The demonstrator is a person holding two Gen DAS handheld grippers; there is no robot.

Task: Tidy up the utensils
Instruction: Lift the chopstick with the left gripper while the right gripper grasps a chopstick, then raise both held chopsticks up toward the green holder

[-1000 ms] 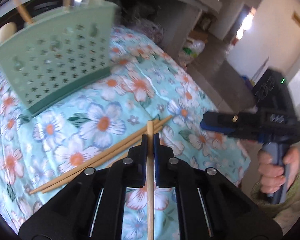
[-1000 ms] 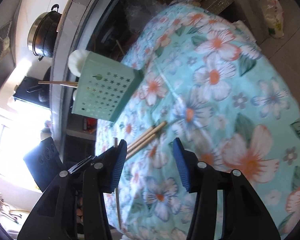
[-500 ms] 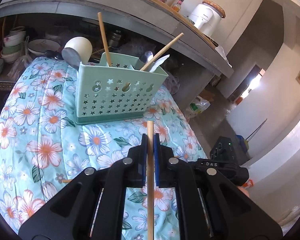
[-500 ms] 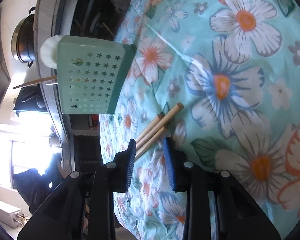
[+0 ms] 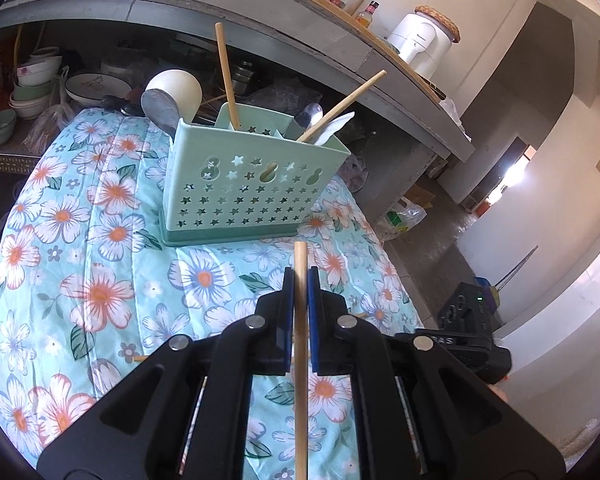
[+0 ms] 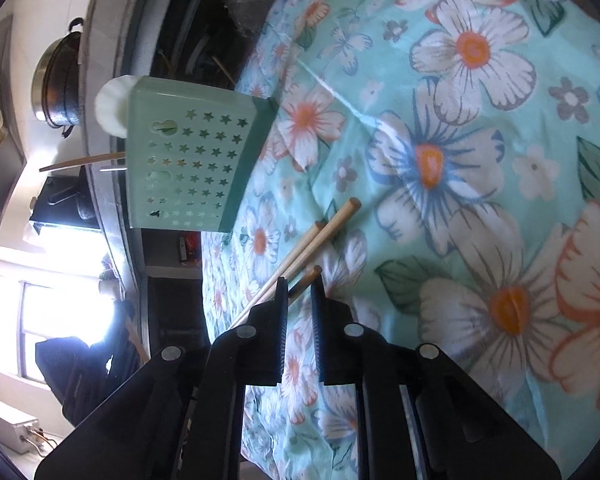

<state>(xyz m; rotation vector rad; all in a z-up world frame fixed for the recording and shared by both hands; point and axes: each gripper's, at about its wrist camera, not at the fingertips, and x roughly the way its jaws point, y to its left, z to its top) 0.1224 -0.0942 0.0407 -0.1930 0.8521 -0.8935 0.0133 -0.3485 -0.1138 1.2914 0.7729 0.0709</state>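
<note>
My left gripper (image 5: 300,276) is shut on a wooden chopstick (image 5: 300,344) and holds it upright above the floral tablecloth, short of the green star-holed utensil caddy (image 5: 244,184). The caddy holds two chopsticks (image 5: 227,76) and spoons. In the right wrist view my right gripper (image 6: 300,284) has its jaws closed around one chopstick (image 6: 306,278) lying on the cloth. Two more chopsticks (image 6: 320,236) lie beside it. The caddy (image 6: 188,160) shows up and to the left.
A low round table with a floral cloth (image 5: 100,264) carries everything. Behind it a concrete counter shelf (image 5: 260,32) holds bowls (image 5: 32,80), a pot (image 6: 58,76) and bottles. A white bowl (image 5: 176,92) sits behind the caddy.
My left gripper lifted its chopstick and swung to face the caddy. My right gripper dropped to the lying chopsticks and its jaws closed from wide open onto one.
</note>
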